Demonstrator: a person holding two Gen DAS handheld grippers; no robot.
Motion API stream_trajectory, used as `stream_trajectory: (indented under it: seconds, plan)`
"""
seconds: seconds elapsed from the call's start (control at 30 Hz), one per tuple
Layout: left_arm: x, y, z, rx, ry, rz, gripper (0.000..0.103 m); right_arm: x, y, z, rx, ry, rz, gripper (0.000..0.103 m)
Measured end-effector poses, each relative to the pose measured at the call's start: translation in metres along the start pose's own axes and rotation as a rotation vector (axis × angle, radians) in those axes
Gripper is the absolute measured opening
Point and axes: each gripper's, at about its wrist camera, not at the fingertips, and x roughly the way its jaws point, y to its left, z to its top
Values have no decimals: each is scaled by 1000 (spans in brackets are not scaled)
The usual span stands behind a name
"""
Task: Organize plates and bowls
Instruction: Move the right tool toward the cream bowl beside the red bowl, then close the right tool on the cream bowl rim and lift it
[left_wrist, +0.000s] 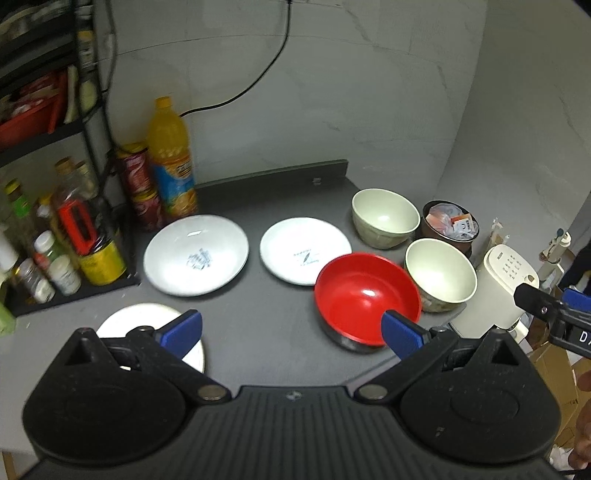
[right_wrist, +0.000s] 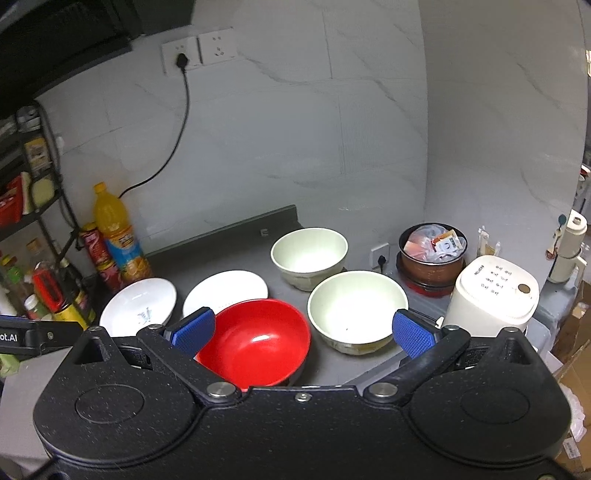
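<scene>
On the dark counter (left_wrist: 273, 332) lie two white plates (left_wrist: 196, 254) (left_wrist: 305, 255) side by side, and a third white plate (left_wrist: 147, 317) sits near the front left, partly behind my left finger. A red bowl (left_wrist: 365, 299) stands to the right of them, with two cream bowls (left_wrist: 439, 278) (left_wrist: 384, 217) beyond it. My left gripper (left_wrist: 291, 334) hovers open above the counter's front, empty. My right gripper (right_wrist: 303, 330) is open too, above the red bowl (right_wrist: 258, 341) and the near cream bowl (right_wrist: 356, 308), holding nothing. The far cream bowl (right_wrist: 309, 254) and the plates (right_wrist: 138, 308) (right_wrist: 225, 290) sit further back.
An orange drink bottle (left_wrist: 171, 158), snack cans (left_wrist: 138, 184) and a rack of jars (left_wrist: 55, 251) crowd the left. A brown pot of packets (left_wrist: 450, 223) and a white appliance (left_wrist: 498, 291) stand at the right, past the counter's edge. Wall sockets with a black cable (right_wrist: 181, 61) are behind.
</scene>
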Motion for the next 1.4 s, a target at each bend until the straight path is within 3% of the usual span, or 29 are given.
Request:
stream_trajectory:
  seconds: [0.37,0.67,1.07,1.13,1.27,1.4]
  plan:
    - [59,-6,45,124,23,-94,102,43,10,11,91,15,-112,103]
    - [102,-10,65,175,50,-97,102,70,7,11,146,54,-144,103]
    - [160,-28,73,143,133,-125,101,110,-24,9,181,101,-155,103]
    - [169,-34,76,143,142,-127,100,118,-31,10,189,116,-157,100]
    - [184,-52,85,138,141,-152,100,135,-48,11,207,150,-148,85]
    - [199,-72,92,145,138,-158,98,150,-62,12,216,175,-142,83]
